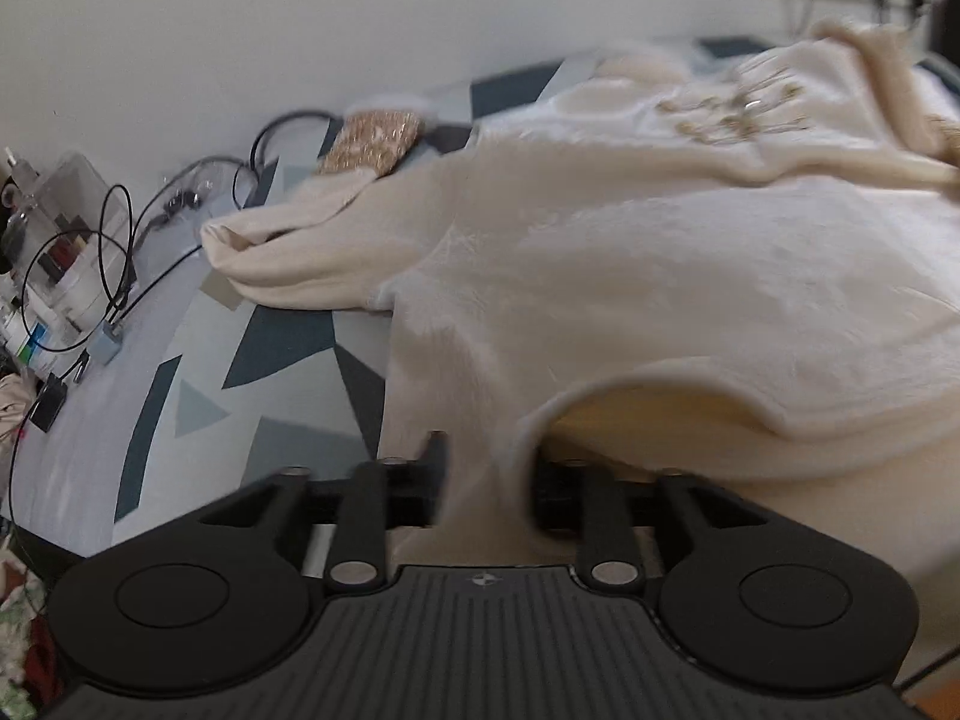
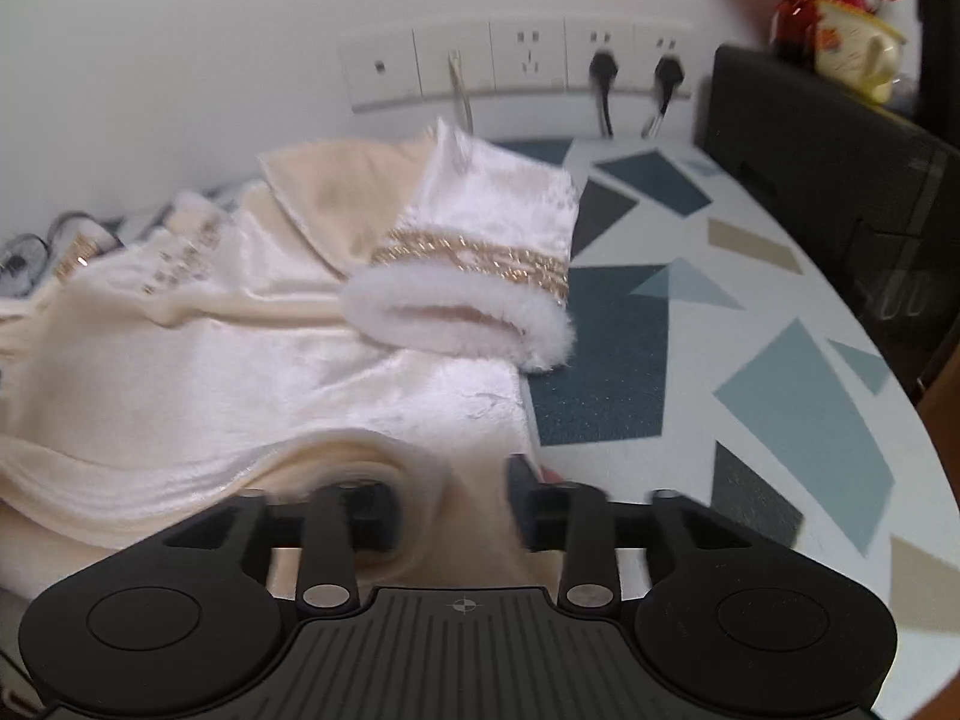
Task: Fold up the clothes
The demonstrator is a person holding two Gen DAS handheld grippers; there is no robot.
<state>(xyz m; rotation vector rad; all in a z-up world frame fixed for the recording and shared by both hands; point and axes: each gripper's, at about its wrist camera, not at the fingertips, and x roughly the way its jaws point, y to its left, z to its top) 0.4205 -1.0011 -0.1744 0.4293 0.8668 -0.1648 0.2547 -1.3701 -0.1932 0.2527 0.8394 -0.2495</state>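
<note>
Cream velvet garment (image 1: 660, 276) spread over most of the counter (image 2: 780, 312), body toward the near edge, bulk piled toward the wall side

Left sleeve (image 1: 288, 240) trailing out over the patterned top toward the counter's left end, near the coiled black cables (image 1: 114, 252)

Right sleeve, with its fur-trimmed cuff (image 2: 462, 324) and gold braid, already laid back across the body, cuff just at the cloth's right border

Near hem raised off the counter and bowed between the two grips, so judged mid-fold: bottom edge being carried up and over toward the wall

Left claw (image 1: 486, 480) pinching a bunch of hem cloth between its fingers

Right claw (image 2: 456, 498) likewise clamped on a bunch of hem at the garment's right corner

Next move, as a judgement: both grips level and taut, hem carried forward together, laid flat over the folded sleeve, then released; left sleeve likely needing tucking in as well

Blurred in both views, so finer cloth detail not clear
</note>
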